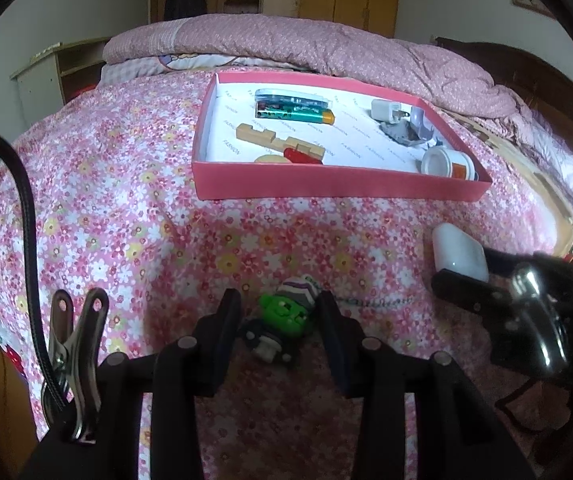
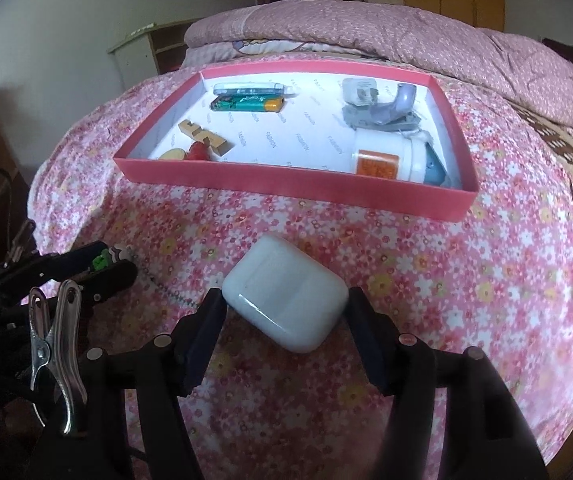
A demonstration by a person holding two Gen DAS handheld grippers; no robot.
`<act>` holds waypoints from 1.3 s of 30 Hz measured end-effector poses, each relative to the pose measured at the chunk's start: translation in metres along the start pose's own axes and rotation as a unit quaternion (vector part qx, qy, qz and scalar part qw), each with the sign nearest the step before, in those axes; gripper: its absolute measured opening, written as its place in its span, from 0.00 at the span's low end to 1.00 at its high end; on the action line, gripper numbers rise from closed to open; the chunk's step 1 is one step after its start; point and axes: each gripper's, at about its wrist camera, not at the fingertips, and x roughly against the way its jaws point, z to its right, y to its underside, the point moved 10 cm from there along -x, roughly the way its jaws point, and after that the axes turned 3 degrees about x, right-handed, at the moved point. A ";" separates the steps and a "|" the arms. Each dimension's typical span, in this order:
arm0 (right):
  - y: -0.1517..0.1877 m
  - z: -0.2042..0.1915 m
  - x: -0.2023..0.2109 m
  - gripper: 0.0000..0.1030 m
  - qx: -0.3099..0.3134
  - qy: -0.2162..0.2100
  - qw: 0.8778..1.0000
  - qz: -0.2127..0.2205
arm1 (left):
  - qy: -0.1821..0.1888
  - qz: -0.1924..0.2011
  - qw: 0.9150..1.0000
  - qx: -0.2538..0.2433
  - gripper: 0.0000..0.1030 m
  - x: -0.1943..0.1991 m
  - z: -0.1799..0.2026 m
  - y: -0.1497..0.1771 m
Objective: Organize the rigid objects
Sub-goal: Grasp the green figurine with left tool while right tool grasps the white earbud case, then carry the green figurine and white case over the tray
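on the flowered bedspread point(image 2: 426, 280), the shallow pink cardboard tray point(image 2: 294, 186) lies far; white earbud case point(image 2: 286, 304) near, green-faced figurine keychain point(image 1: 286, 320) left.

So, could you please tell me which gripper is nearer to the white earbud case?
Right. The right gripper has its fingers on either side of the white earbud case; the left gripper sits off to its left, around the green toy figure.

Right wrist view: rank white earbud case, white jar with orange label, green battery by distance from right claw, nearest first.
1. Glossy white rounded earbud case: between the right claw fingers.
2. White plastic jar with orange label: box's near right corner.
3. Green cylindrical battery with orange end: box's far left.
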 end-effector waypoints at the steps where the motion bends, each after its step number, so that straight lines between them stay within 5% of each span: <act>1: 0.000 0.001 0.002 0.61 -0.004 -0.002 1.000 0.005 | 0.003 -0.001 1.000 0.004 0.40 0.000 0.000 0.000; 19: -0.010 0.008 0.018 0.61 -0.012 -0.018 0.999 0.033 | 0.019 0.033 0.999 -0.020 0.40 0.022 0.020 -0.039; 39: -0.066 0.031 0.029 0.61 -0.010 -0.016 0.998 0.057 | 0.044 0.064 0.997 -0.021 0.40 0.010 0.033 -0.120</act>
